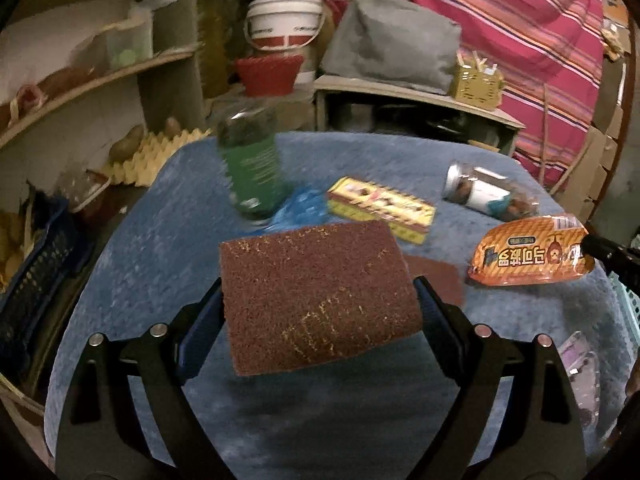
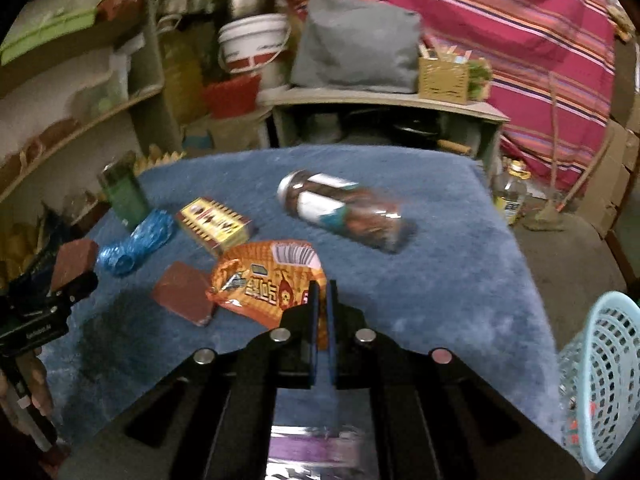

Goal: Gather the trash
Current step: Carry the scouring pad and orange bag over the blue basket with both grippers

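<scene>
A: We have two pieces of trash in hand at once. Our left gripper (image 1: 320, 300) stands wide, clamped across a brown scouring pad (image 1: 316, 296) that hangs clear of the blue cloth (image 1: 160, 248). Our right gripper (image 2: 322, 312) is pinched tight on the edge of the orange snack wrapper (image 2: 268, 284).

B: So we judge this the carry step. Next both loads should go to the pale basket (image 2: 604, 380), which sits off the table's right edge.

A: What else lies around?

B: A second brown pad (image 2: 184, 298) just beside the wrapper, a yellow box (image 2: 216, 222), a blue plastic bag (image 2: 136, 246), an upright green bottle (image 2: 124, 196) and a jar (image 2: 344, 210) on its side.

A: Anything in the way?

B: The path to the basket looks open. The wrapper is gripped only by its edge, so it may flap or slip. A purple packet (image 1: 580, 372) lies near the right edge of the cloth.
</scene>
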A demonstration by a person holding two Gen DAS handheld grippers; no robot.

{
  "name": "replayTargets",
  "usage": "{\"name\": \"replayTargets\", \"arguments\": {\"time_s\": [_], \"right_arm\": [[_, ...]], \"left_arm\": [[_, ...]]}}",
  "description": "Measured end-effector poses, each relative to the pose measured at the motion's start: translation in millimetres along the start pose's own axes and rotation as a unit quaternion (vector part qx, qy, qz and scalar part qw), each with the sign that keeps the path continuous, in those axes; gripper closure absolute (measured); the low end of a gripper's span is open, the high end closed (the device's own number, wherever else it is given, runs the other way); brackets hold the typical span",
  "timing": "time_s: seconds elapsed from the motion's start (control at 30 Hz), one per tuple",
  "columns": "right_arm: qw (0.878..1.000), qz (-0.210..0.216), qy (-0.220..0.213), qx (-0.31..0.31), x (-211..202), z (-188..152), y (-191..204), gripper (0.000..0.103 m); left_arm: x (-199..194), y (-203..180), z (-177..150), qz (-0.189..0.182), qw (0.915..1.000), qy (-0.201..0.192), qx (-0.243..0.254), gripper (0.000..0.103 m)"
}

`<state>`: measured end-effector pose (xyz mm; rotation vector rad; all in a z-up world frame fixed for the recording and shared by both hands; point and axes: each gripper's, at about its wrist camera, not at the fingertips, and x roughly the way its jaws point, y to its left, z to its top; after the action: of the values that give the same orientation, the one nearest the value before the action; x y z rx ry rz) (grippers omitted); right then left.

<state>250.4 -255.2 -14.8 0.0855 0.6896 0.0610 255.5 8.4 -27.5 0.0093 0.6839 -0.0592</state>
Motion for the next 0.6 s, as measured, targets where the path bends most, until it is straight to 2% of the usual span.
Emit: {"name": "replayTargets", "arguments": {"time_s": [0.37,0.6], "right_arm": [[0.997,-0.041,-0.037,0.053,-56.2,-11.4,-92.7,0.099],[0.989,-0.098,-0.065,0.088,-106.3,-22.1,-165.7,0.099]], "left_arm": [[-18.2,-93.8,15.0,-0.035,0.9984,-0.025,0.037,0.016],[-32.7,-177.5,23.3,-0.075,0.9935,-0.054,0.067,0.016]]}}
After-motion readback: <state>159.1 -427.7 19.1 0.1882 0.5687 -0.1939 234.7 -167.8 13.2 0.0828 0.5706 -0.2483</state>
